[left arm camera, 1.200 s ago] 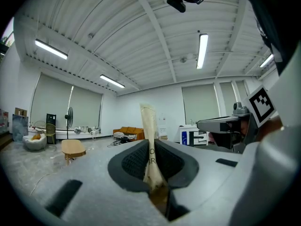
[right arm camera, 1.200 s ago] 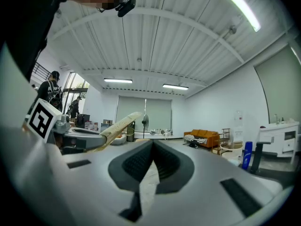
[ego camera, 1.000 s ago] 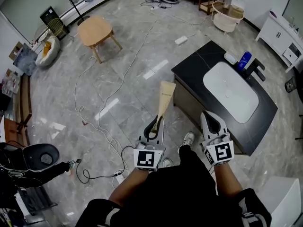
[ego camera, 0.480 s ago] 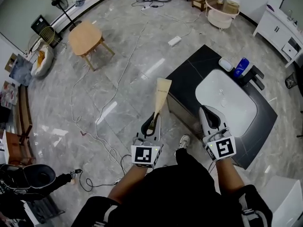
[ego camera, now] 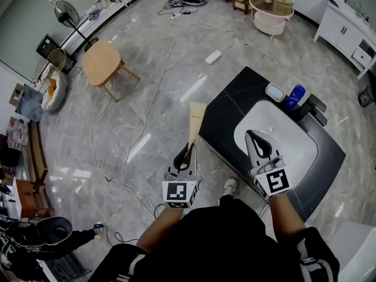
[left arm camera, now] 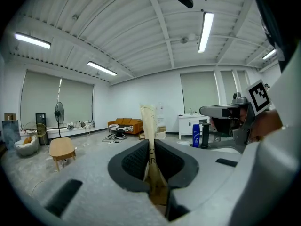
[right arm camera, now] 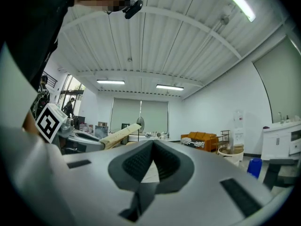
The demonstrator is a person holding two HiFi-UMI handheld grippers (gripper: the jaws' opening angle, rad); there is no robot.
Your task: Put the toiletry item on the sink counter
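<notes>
**Q:** Surroundings?
**A:** A dark counter [ego camera: 230, 109] with a white basin [ego camera: 296, 151]. A blue bottle [ego camera: 295, 96] and a dish [ego camera: 274, 92] sit at its far edge.

**Q:** Grippers?
**A:** The left gripper [left arm camera: 151, 147] is clamped on the tube [ego camera: 196, 119], off the counter by its left corner. The right gripper [ego camera: 255, 135] is closed and empty, over the basin.

**Q:** Obscured?
**A:** The tube's base is hidden between the jaws, and its print is unreadable.

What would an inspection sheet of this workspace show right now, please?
Surface: black sink counter with white basin.
Job's things: beige tube, not yet on the counter.
Clutter: soap dish and blue bottle by the faucet.
Grippers: left hand-held gripper shut on the tube; right hand-held gripper shut, empty.
Cables: white cable across the floor; power strip.
Surroundings: wooden table, fan.
</notes>
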